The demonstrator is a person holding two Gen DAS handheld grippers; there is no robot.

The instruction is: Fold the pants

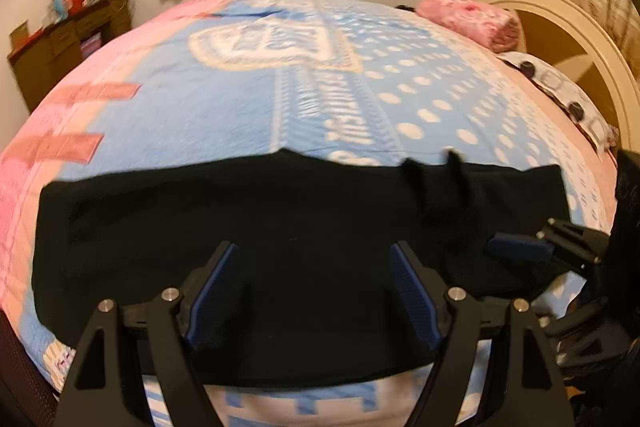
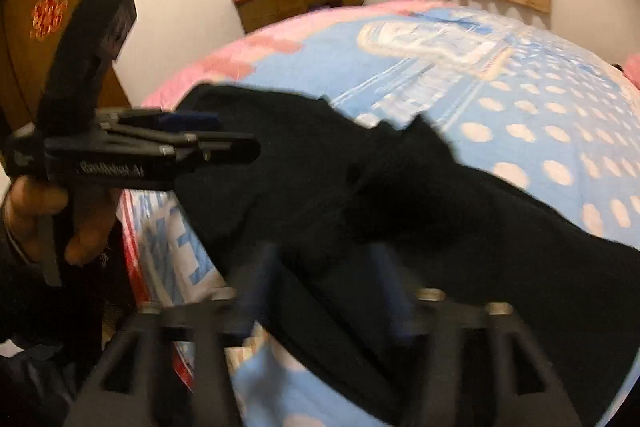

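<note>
Bedroom with a blue-and-pink quilted bed (image 1: 224,107), where black pants (image 1: 280,227) lie flat across the near edge; left hand-held gripper (image 1: 314,291) hovers with jaws apart, right hand-held gripper (image 2: 324,291) blurred, seemingly apart, so the next fold likely needs an edge pinched.

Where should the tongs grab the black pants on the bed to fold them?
Probably the near edge of the black pants, which lie flat in a long band across the blue and pink bedspread. Come in low from the bed's near side: the left tongs already hang open over that hem, and the right tongs look open near the bunched end, though that view is blurred.
</note>
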